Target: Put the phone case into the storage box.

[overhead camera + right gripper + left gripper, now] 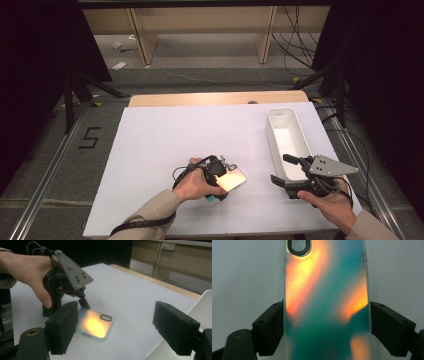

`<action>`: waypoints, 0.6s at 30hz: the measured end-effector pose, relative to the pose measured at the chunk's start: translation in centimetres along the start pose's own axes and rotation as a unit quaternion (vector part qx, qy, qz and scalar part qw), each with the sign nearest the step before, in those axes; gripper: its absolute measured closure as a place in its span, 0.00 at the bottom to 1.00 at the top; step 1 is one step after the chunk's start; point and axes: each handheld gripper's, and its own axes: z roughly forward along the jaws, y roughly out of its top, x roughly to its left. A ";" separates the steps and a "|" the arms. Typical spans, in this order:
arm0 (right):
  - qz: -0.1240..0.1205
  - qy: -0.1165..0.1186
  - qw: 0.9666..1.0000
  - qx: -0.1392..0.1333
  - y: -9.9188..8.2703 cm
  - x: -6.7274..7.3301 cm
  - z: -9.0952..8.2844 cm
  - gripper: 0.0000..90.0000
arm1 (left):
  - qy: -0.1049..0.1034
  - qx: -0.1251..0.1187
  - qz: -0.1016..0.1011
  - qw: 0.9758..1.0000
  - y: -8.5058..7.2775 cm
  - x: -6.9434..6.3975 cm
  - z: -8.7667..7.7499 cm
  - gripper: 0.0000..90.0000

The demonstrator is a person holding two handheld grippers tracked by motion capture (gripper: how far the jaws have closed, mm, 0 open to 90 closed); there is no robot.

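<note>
Near the front edge of the bench, the left hand-held gripper (223,176) sits over an iridescent phone case (234,178), a glossy rounded rectangle flashing orange, yellow and teal. In the left gripper view its two black jaws stand either side of the case's (325,305) long edges, right at them, the case lying flat on the white bench (165,150) sheet between them; whether the pads actually press on it cannot be told. A dark oval camera cut-out (298,246) sits at the case's far end. The left hand (192,182) wraps the gripper body, sleeve trailing back over the front edge.

Across to the right, also near the front edge, the right hand-held gripper (285,170) hovers with jaws spread apart and nothing between them, its grey three-cornered plate (330,166) on top. Its own view looks across at the case (96,325) and the left hand-held gripper (75,296).

Just beyond it, a long white plastic tray (275,120) runs along the right edge toward the far right corner.
</note>
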 end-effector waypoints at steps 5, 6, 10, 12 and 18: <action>0.000 -0.001 1.000 -0.001 0.0 0.0 0.0 0.24 | -0.003 -0.013 0.000 1.000 -0.3 0.2 -0.1 0.19; 0.000 -0.001 1.000 -0.001 0.0 0.0 0.0 0.24 | -0.004 -0.023 0.005 1.000 -0.4 0.5 -0.4 0.19; 0.000 -0.001 1.000 -0.002 0.0 0.0 0.0 0.24 | -0.004 -0.042 -0.001 0.999 -0.6 0.7 -0.9 0.19; 0.001 -0.002 1.000 -0.003 0.0 0.0 0.0 0.24 | -0.005 -0.056 -0.001 0.998 -0.6 0.8 -1.2 0.19; 0.003 -0.003 1.000 -0.006 0.0 0.0 0.1 0.23 | -0.001 -0.103 -0.003 0.995 -1.0 1.0 -2.2 0.19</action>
